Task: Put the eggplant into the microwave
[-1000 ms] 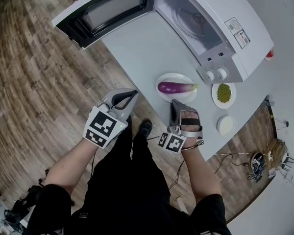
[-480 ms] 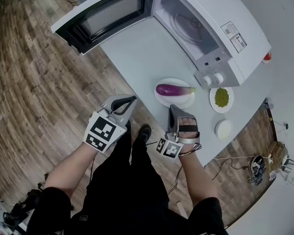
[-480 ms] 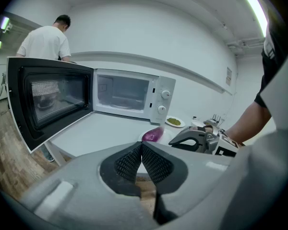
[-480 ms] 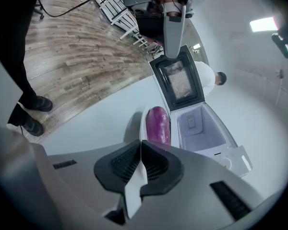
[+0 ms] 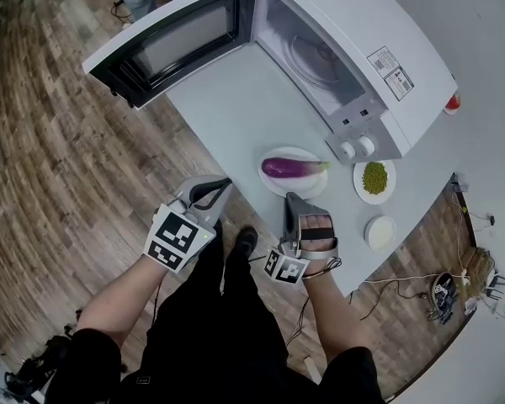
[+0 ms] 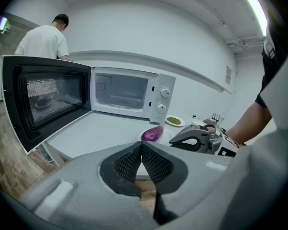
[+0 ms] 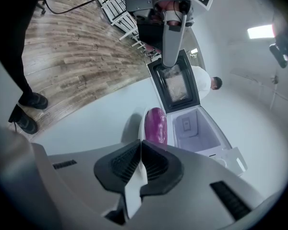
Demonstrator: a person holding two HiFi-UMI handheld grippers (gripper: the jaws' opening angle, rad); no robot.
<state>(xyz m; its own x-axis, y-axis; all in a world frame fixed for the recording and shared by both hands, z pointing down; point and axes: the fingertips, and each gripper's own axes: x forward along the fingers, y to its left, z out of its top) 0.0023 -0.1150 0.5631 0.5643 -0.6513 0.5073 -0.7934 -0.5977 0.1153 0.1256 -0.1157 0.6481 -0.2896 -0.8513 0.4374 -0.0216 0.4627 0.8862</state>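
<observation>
Little is changing. The right hand-held gripper [image 5: 289, 199] is still hovering near the plate [image 5: 271, 180], jaws pressed together, gripping nothing. The left hand-held gripper [image 5: 222, 184] is doing likewise. The eggplant [image 5: 288, 167] is staying on its plate before the open microwave [image 5: 353, 49], so I judge the grasp is not yet starting.

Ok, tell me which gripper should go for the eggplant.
Right. The right gripper points at the eggplant on its plate, just short of it. The left gripper hangs off the table edge, farther away. Both have their fingers shut and empty, so it must open first.
</observation>
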